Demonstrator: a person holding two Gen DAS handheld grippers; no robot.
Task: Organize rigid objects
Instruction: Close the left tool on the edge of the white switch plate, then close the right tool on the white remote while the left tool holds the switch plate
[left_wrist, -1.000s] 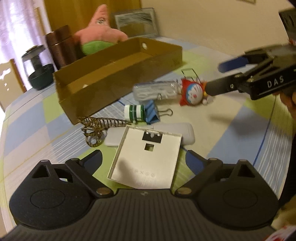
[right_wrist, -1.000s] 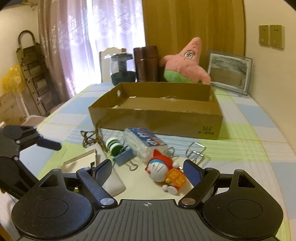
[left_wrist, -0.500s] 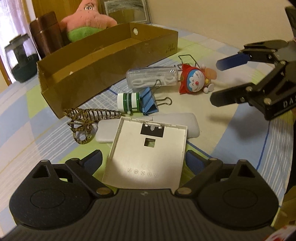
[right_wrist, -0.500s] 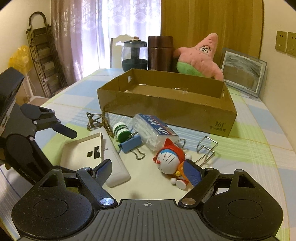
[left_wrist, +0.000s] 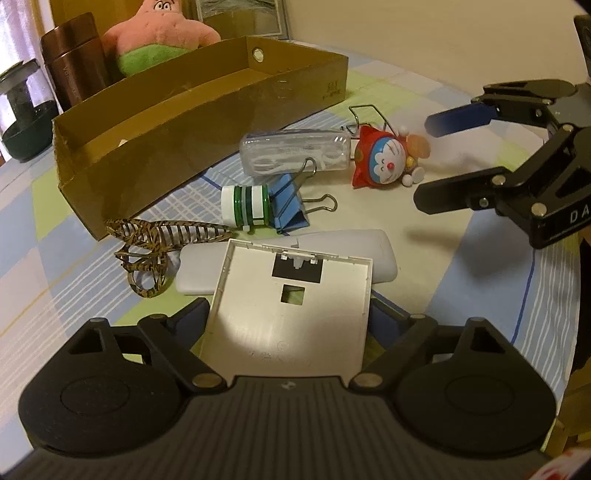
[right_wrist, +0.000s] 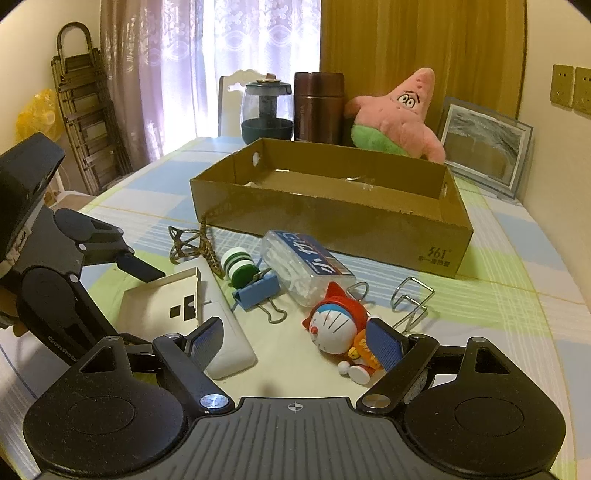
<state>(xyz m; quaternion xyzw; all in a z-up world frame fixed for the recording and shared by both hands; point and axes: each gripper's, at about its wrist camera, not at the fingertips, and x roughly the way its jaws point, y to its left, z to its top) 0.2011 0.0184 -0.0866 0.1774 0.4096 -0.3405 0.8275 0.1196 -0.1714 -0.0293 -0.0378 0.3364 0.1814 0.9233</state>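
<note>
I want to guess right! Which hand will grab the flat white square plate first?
Probably the left. The left gripper already has the white plate between its closing jaws. The right gripper hangs open near the Doraemon toy, with no part of the plate between its jaws.

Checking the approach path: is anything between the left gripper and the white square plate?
Nothing visible. The left gripper has its fingers on either side of the white square plate, jaws closing. The plate's far edge overlaps the white case.
</note>
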